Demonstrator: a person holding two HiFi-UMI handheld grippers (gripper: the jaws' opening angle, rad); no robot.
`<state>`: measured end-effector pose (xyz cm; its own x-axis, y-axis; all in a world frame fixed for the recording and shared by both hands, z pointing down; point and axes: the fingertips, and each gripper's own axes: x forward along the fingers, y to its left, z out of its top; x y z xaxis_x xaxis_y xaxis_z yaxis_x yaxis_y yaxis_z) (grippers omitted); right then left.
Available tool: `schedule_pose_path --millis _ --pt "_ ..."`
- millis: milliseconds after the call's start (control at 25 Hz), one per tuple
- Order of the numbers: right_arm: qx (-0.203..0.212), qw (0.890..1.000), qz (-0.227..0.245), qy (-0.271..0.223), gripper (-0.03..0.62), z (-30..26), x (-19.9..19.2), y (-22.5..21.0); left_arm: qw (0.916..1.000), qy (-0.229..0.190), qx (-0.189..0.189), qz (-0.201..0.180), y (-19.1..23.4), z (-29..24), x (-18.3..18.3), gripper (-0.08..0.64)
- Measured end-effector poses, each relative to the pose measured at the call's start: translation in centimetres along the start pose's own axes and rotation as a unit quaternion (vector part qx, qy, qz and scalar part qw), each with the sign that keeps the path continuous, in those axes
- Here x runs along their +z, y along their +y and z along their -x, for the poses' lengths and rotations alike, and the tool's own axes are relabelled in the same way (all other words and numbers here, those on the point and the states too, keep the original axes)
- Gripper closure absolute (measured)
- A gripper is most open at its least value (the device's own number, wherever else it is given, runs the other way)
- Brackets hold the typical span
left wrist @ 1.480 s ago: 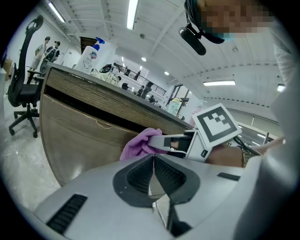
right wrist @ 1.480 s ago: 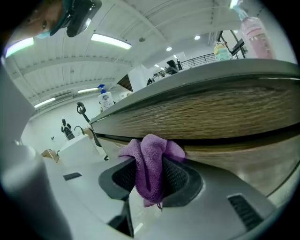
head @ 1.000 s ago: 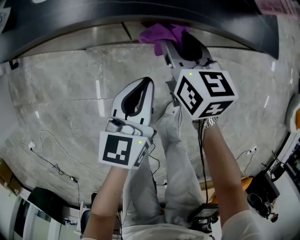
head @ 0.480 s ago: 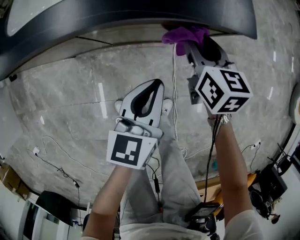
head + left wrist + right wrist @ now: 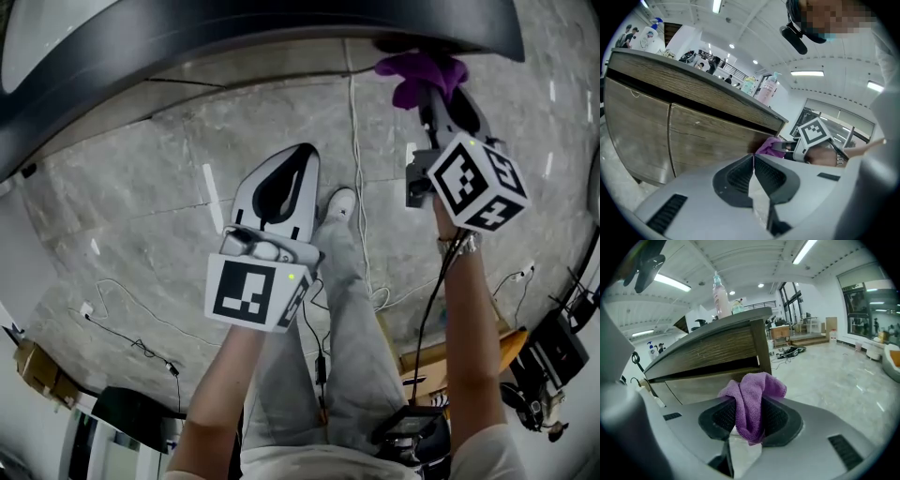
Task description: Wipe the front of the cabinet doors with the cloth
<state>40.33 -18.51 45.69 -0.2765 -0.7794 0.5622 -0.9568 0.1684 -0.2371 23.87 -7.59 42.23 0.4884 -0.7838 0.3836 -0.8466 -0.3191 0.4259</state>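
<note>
Right hand-held gripper [image 5: 750, 413] pinches the cloth [image 5: 752, 390] by a thick fold, up by the right end of the door [image 5: 703, 386]. Left hand-held gripper [image 5: 753, 161] is pressed together with nothing in it. The cloth looks soft, light and floppy, so a bunched fold is a good place to hold it.

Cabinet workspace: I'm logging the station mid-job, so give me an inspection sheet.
Surface: wood-grain cabinet doors, both shut.
Job's things: purple cloth, bunched at the cabinet's right end.
Clutter: pink bottle and spray bottle on the countertop.
Grippers: right gripper shut on the purple cloth; left gripper shut, empty.
Cables: white cable and black wire on the floor.
Surroundings: marble floor, strip lights.
</note>
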Motion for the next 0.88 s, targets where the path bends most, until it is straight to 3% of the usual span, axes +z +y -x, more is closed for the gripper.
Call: schedule_pose_path --millis 200,560,720,880 --pt "0.016 0.999 -0.001 0.042 0.459 -1.1 -4.9 6.5 1.0 0.004 0.001 0.0 4.5 2.3 0.5 0.543" --pt "0.11 0.99 0.03 0.085 0.459 -5.1 -9.9 24.0 0.9989 -0.009 0.045 0.012 15.0 8.5 2.4 0.543" --pt "0.133 0.985 0.059 0.096 0.459 -7.0 -10.6 28.1 0.9969 -0.021 0.069 0.03 18.6 10.4 2.8 0.543" --pt "0.144 0.981 0.058 0.116 0.459 -8.6 -12.2 30.5 0.9945 -0.03 0.092 0.039 21.2 11.9 2.3 0.543"
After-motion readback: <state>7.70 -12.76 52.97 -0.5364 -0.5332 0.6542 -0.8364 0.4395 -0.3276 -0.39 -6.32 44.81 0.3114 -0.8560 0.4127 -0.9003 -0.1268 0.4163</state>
